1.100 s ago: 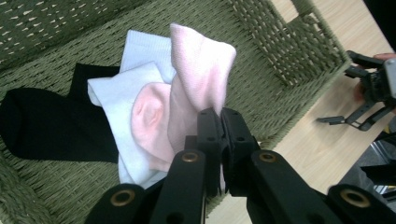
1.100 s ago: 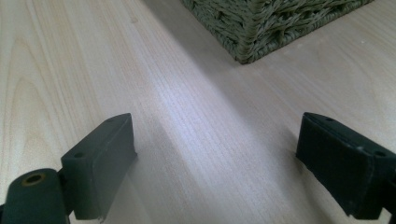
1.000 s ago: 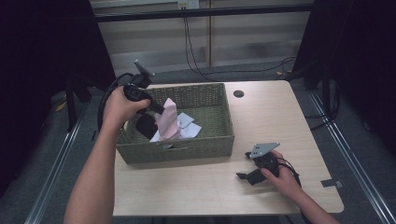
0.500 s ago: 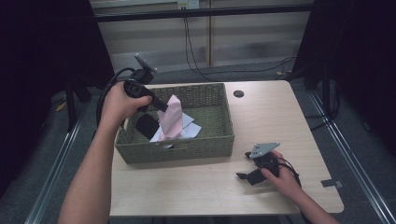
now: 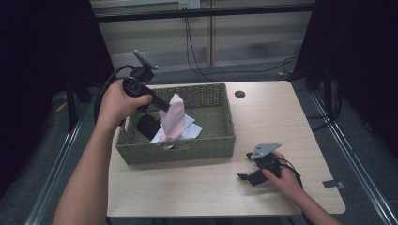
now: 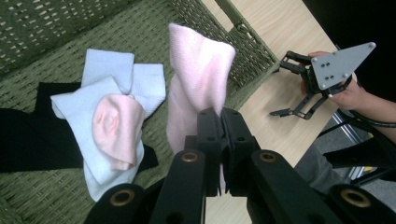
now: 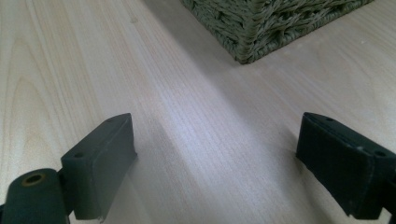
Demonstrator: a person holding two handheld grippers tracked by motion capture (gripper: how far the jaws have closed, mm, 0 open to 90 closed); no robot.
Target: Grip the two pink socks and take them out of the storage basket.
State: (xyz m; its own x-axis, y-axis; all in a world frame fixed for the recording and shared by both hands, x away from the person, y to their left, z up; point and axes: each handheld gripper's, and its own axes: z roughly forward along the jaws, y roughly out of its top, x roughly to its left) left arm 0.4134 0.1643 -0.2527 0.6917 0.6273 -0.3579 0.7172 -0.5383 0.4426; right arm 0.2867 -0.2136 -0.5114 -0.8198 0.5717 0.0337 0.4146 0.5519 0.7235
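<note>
A green woven basket (image 5: 206, 140) stands on the table's left half. Above its floor hangs a pink sock (image 5: 172, 117) (image 6: 198, 79), with my left gripper (image 5: 165, 107) (image 6: 221, 135) shut on its upper part. Still lying in the basket (image 6: 42, 28) are pale blue socks (image 6: 119, 79), a second pink sock (image 6: 116, 128) and a black sock (image 6: 28, 140) (image 5: 148, 125). My right gripper (image 5: 248, 174) (image 7: 215, 163) rests low on the bare wood in front of the basket's right corner (image 7: 252, 51), jaws wide open with nothing between them.
The wooden table (image 5: 281, 117) has free room right of the basket, with a dark round hole (image 5: 240, 94) near its far edge. Cables trail over the floor behind the table. A small tape mark (image 5: 331, 183) sits near the right front corner.
My left gripper has risen and drawn back left, lifting the pink sock higher out of the basket. The right gripper has stayed put.
</note>
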